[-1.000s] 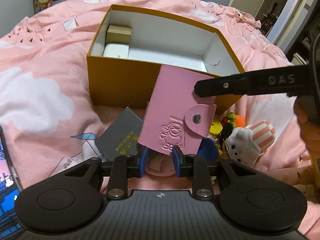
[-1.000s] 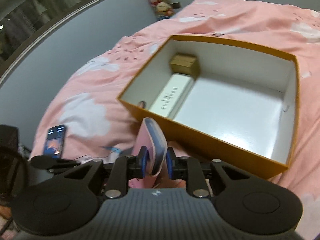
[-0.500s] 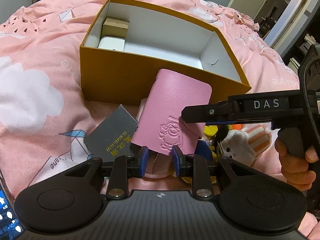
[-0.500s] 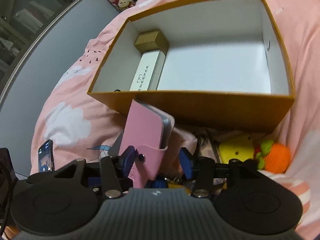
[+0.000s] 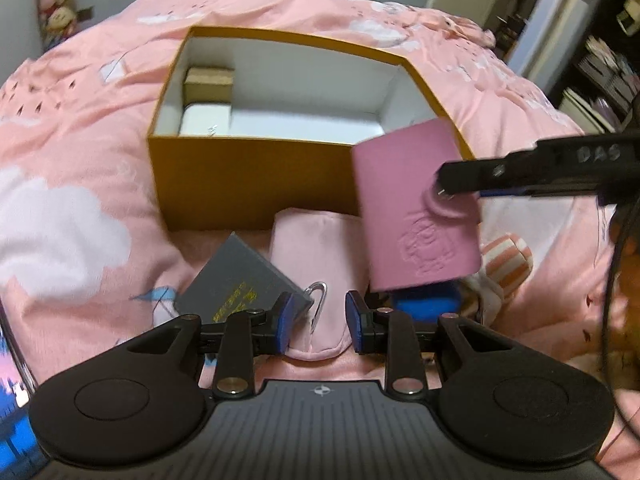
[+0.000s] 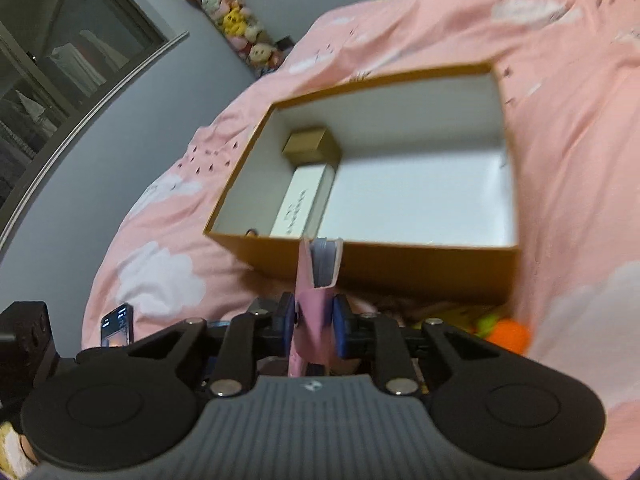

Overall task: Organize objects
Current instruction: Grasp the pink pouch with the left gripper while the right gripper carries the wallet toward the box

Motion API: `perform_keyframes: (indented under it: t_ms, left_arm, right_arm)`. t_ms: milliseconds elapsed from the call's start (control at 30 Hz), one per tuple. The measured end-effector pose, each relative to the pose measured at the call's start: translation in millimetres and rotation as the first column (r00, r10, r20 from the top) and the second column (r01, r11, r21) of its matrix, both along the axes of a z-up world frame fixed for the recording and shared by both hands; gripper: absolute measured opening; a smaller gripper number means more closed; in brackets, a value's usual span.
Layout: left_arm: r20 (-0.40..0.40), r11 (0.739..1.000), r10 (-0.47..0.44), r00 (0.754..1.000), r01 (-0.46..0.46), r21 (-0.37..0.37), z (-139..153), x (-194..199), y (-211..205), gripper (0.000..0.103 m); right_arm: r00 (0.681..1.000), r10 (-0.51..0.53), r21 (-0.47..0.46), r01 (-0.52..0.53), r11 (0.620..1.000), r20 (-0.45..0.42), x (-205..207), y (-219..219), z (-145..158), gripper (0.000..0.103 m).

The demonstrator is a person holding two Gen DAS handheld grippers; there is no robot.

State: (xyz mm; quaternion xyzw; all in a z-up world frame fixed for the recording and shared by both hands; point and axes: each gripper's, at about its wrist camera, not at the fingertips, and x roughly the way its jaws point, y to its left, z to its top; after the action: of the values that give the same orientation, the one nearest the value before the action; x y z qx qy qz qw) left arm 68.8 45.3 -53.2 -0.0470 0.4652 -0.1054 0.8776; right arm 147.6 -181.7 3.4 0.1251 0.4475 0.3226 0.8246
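- Pink bedspread (image 5: 80,128) is lying under everything.
- Orange box (image 5: 248,184) is sitting open at centre, holding a brown carton (image 5: 209,82) and a white carton (image 5: 204,120) at its far-left end.
- Right gripper (image 6: 313,326), jaws having just closed, is clamping the pink card wallet (image 5: 416,208) above the box's near-right corner.
- Left gripper (image 5: 318,322) is standing open and empty over a pale pink pouch (image 5: 316,248), with a grey booklet (image 5: 240,280) to its left.

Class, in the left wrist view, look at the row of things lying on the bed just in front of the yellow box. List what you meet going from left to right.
Grey booklet → silver clip → pale pink pouch → pink wallet held in the right tongs → striped plush toy.
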Motion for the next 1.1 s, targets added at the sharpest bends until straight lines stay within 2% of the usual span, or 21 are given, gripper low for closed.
perform_keyframes:
  t_ms: [133, 200, 267, 333, 433, 500, 533, 667, 767, 800, 1000, 1100]
  left_arm:
    - [0.000, 0.998, -0.042, 0.999, 0.042, 0.042, 0.2, 7.6, -13.3, 0.039]
    - [-0.005, 0.996, -0.067, 0.998, 0.067, 0.053, -0.2, 12.9, -20.9, 0.046]
    - [-0.007, 0.993, -0.094, 0.996, 0.094, 0.069, -1.7, 17.5, -29.3, 0.051]
    - [-0.020, 0.989, -0.117, 0.993, 0.118, 0.092, -5.5, 24.3, -38.6, 0.052]
    - [-0.017, 0.975, -0.139, 0.990, 0.140, 0.174, -12.8, 33.0, -52.5, 0.052]
    - [-0.017, 0.959, -0.146, 0.989, 0.146, 0.243, -17.4, 39.7, -59.9, 0.053]
    - [-0.024, 0.957, -0.142, 0.990, 0.144, 0.253, -18.9, 43.6, -62.1, 0.052]
    - [-0.045, 0.976, -0.099, 0.994, 0.105, 0.188, -16.1, 56.9, -63.7, 0.053]
    - [-0.085, 0.993, -0.066, 0.994, 0.074, 0.094, -14.6, 69.7, -58.6, 0.064]
    - [-0.102, 0.994, -0.061, 0.993, 0.069, 0.081, -15.3, 74.1, -58.8, 0.064]
    - [-0.186, 0.989, 0.015, 0.982, 0.013, 0.147, -30.2, 93.9, -70.5, 0.064]
    - [-0.186, 0.978, 0.029, 0.982, 0.011, 0.207, -36.6, 95.7, -81.0, 0.064]
  right_arm:
    - [0.999, -0.049, 0.003, 0.049, 0.999, -0.004, -1.6, -21.6, 4.2, 0.021]
    - [0.997, -0.079, 0.022, 0.079, 0.997, 0.000, -1.6, -31.4, 8.0, 0.021]
    - [0.994, -0.106, 0.028, 0.105, 0.994, 0.034, -4.0, -38.7, 15.5, 0.021]
    - [0.988, -0.126, 0.002, 0.126, 0.992, 0.090, -6.8, -44.2, 24.2, 0.020]
    - [0.980, -0.145, -0.044, 0.152, 0.987, 0.138, -7.1, -49.5, 26.9, 0.020]
    - [0.981, -0.150, -0.033, 0.155, 0.987, 0.121, -4.6, -55.1, 22.0, 0.019]
    - [0.983, -0.149, -0.027, 0.152, 0.988, 0.108, -3.4, -56.1, 18.3, 0.019]
    - [0.988, -0.136, -0.020, 0.138, 0.990, 0.073, -1.4, -57.1, 7.2, 0.019]
    - [0.989, -0.125, -0.024, 0.127, 0.992, 0.078, -1.2, -57.7, 6.4, 0.019]
    - [0.989, -0.122, -0.024, 0.124, 0.992, 0.080, -1.0, -58.3, 6.3, 0.019]
    - [0.994, -0.087, -0.042, 0.090, 0.995, 0.061, -3.0, -55.1, 0.0, 0.018]
    - [0.996, -0.089, -0.043, 0.090, 0.995, 0.029, -1.4, -55.7, -8.9, 0.018]
